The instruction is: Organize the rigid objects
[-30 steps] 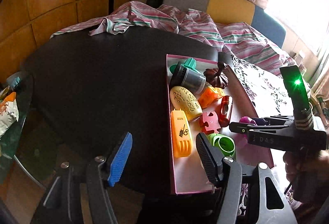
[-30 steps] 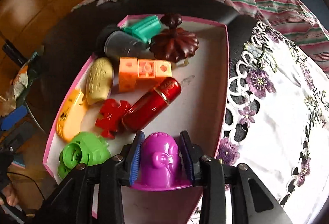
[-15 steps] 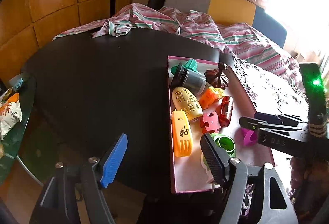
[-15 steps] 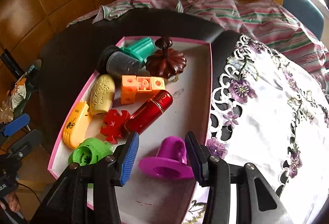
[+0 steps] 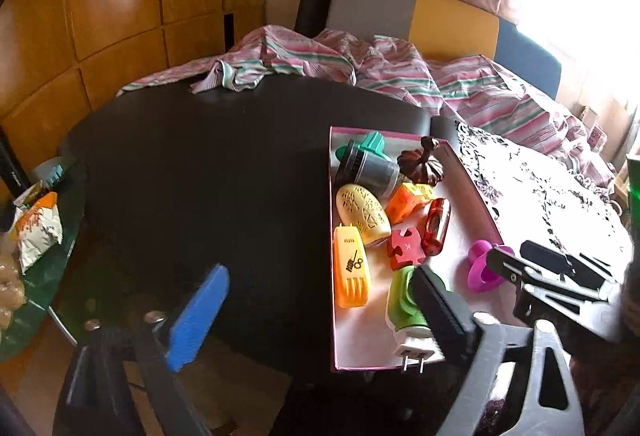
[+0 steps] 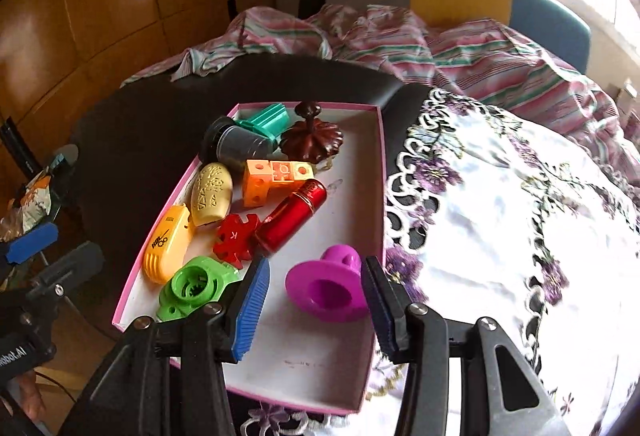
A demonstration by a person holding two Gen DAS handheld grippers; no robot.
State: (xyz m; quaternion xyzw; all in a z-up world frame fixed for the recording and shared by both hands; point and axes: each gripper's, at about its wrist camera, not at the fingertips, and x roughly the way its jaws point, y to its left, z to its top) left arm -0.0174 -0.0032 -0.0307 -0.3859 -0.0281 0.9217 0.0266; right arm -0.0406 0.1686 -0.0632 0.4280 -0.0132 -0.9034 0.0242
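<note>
A pink-rimmed white tray [image 6: 340, 368] on the black table [image 5: 200, 175] holds several rigid toys: a red cylinder [image 6: 291, 216], an orange block [image 6: 276, 177], a yellow oval [image 6: 212, 193], a green piece [image 6: 194, 286] and others. A purple cup-shaped toy [image 6: 326, 286] lies on its side in the tray, between the open fingers of my right gripper [image 6: 316, 306], free of both pads. It also shows in the left wrist view [image 5: 480, 270]. My left gripper [image 5: 316, 312] is open and empty over the table's near edge, left of the tray [image 5: 360, 340].
A white embroidered cloth [image 6: 500, 215] covers the table right of the tray. A striped cloth [image 5: 340, 63] lies at the back by a sofa. A side table with snack bags [image 5: 36, 224] stands at the left.
My right gripper opened and let go of the purple toy, which now lies on its side in the tray. The right gripper drew back and up. The left gripper shifted slightly.
</note>
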